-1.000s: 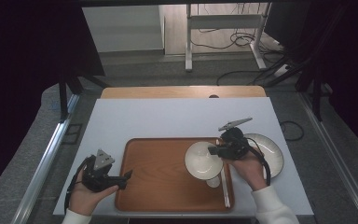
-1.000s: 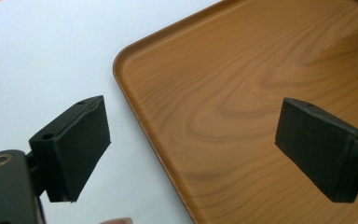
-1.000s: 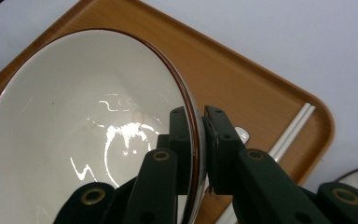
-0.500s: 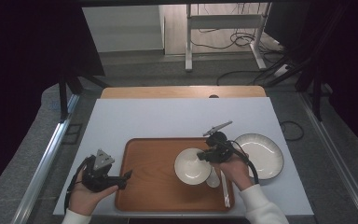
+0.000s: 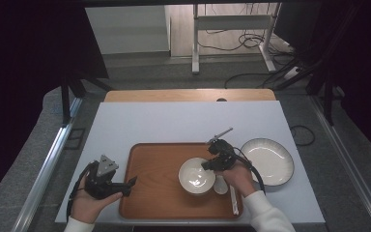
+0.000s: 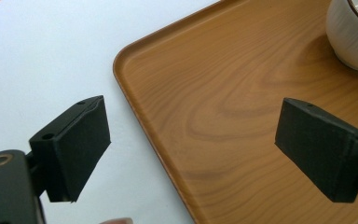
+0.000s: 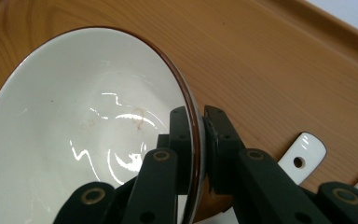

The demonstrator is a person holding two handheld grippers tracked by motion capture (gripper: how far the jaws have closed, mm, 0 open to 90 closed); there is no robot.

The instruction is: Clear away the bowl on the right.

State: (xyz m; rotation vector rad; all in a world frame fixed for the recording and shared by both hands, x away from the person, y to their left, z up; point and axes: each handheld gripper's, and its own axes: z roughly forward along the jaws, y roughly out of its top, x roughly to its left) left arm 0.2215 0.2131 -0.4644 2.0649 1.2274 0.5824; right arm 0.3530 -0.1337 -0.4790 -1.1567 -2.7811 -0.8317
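A white bowl (image 5: pixel 195 177) with a brown rim sits on the wooden tray (image 5: pixel 154 191), right of its middle. My right gripper (image 5: pixel 207 164) is shut on the bowl's right rim; in the right gripper view the two pads pinch the bowl (image 7: pixel 74 140) wall, one inside and one outside. My left gripper (image 5: pixel 131 182) rests at the tray's left edge, jaws open. In the left gripper view the open gripper (image 6: pixel 193 154) straddles the tray (image 6: pixel 242 121) edge with nothing between the pads, and the bowl (image 6: pixel 354 32) stands at the top right.
A white spoon (image 5: pixel 221 184) and white chopsticks (image 5: pixel 233 198) lie on the tray beside the bowl. A large white plate (image 5: pixel 268 162) sits on the white table (image 5: pixel 174 123) right of the tray. The spoon's handle (image 7: pixel 303 156) shows behind my right jaws.
My right gripper has carried the bowl leftward and down onto the tray, away from the plate. The left gripper has stayed put.
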